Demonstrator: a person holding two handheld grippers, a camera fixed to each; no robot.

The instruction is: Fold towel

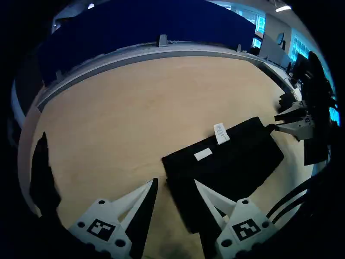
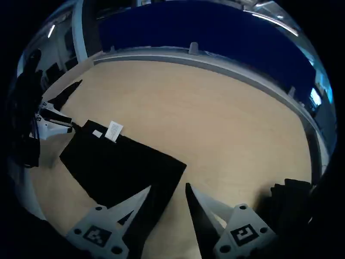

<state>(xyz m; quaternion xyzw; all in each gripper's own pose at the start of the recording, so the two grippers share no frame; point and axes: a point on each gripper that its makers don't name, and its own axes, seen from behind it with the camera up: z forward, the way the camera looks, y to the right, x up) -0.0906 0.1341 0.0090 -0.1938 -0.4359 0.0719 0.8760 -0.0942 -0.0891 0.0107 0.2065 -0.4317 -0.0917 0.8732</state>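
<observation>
We see the black towel point(image 1: 233, 164) flat on counter point(image 1: 129, 112), a compact rectangle, prob. part-folded. Our left hand-held gripper point(image 1: 174, 180) & right hand-held gripper point(image 2: 168, 185), fingers apart, sit at towel's opposite ends; next fold not yet begun.

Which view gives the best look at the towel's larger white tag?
Left gripper view: the tag lies larger and unobstructed on the black towel. The right gripper view shows it smaller, at the towel's far edge.
</observation>
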